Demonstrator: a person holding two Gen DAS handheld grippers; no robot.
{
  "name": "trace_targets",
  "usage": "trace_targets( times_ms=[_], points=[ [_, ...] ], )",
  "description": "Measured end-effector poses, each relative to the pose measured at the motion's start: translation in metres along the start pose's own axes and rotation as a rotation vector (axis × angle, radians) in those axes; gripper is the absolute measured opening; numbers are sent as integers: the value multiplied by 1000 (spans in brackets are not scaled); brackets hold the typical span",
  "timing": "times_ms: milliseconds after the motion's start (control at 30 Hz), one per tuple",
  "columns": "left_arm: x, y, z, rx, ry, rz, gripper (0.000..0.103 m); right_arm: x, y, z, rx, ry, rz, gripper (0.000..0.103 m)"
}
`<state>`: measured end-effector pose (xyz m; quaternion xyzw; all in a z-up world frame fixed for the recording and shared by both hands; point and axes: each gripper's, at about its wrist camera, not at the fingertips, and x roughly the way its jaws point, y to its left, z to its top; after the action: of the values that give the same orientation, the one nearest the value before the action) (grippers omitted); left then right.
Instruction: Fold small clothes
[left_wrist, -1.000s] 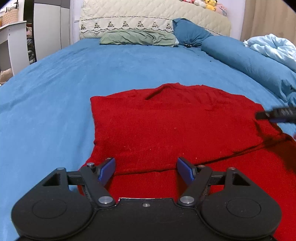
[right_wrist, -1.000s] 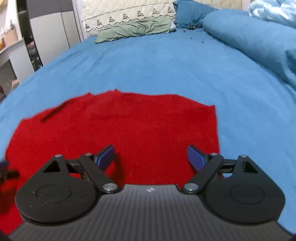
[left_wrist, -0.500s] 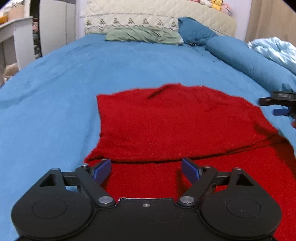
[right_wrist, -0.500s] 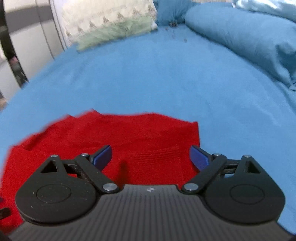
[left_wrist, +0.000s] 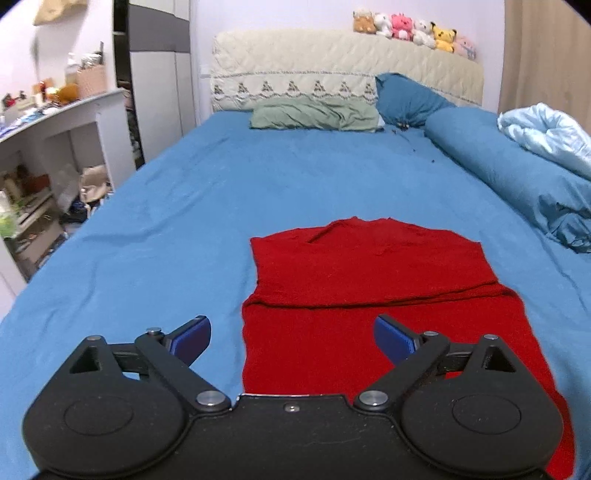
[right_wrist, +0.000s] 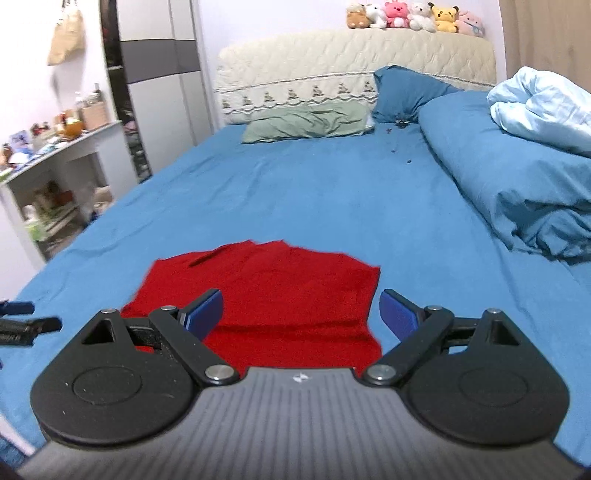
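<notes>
Both the left gripper (left_wrist: 291, 338) and right gripper (right_wrist: 301, 308) hang spread and empty above the half-folded red sweater (left_wrist: 369, 295); a one-layer pinch ahead of the fingers risks dragging the fold askew.

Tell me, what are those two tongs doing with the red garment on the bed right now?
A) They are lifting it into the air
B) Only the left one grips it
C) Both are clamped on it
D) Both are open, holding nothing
D: the left tongs and right tongs both gape wide with nothing between them, while the red garment lies on the blue bed sheet.
</notes>
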<state>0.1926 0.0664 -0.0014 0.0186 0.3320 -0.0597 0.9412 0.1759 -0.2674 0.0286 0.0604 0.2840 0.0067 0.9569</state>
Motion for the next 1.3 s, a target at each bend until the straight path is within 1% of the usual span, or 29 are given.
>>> trace_targets(
  times_ms=[100, 167, 233, 300, 400, 500, 567, 633, 667, 733, 800, 833, 900, 933, 1133, 1200, 1233, 1300],
  points=[
    [-30, 0, -11, -19, -5, -3, 97, -45, 3, -24, 11, 18, 18, 103],
    [-41, -1, -22, -27, -4, 1, 97, -71, 2, -43, 18, 30, 20, 103],
    [-49, -2, -37, -29, 11, 3, 97, -89, 3, -67, 16, 40, 4, 103],
    [-52, -2, -56, -39, 42, -2, 97, -101, 4, -93, 12, 61, -15, 103],
    [-52, 1, -90, -72, 89, -9, 97, -108, 3, -133, 14, 105, -22, 103],
    [-48, 5, -126, -118, 128, -14, 96, -107, 2, -171, 30, 155, -52, 103],
    [-39, 8, -147, -152, 162, -22, 92, -106, 1, -195, 51, 178, -74, 103],
    [-31, 10, -162, -173, 183, -25, 84, -102, -1, -214, 77, 198, -91, 103],
    [-29, 12, -167, -180, 185, -23, 83, -100, -2, -223, 97, 212, -96, 103],
    [-23, 15, -174, -184, 180, -13, 76, -93, -4, -236, 130, 230, -103, 101],
    [-18, 17, -180, -177, 171, -1, 70, -87, -5, -246, 148, 245, -118, 94],
    [-17, 18, -182, -173, 170, 3, 66, -83, -5, -251, 157, 253, -127, 92],
    [-12, 18, -185, -163, 167, 6, 62, -77, -3, -259, 169, 267, -143, 86],
    [-9, 18, -187, -159, 167, 7, 60, -74, -2, -262, 168, 274, -154, 84],
    [1, 18, -195, -137, 169, 10, 58, -64, -3, -271, 179, 286, -187, 78],
    [2, 16, -197, -124, 166, 15, 56, -62, -2, -271, 179, 284, -183, 74],
    [2, 16, -198, -118, 164, 16, 54, -61, -4, -270, 174, 282, -180, 72],
    [1, 15, -198, -107, 164, 14, 46, -62, -4, -270, 157, 278, -171, 64]
  ],
)
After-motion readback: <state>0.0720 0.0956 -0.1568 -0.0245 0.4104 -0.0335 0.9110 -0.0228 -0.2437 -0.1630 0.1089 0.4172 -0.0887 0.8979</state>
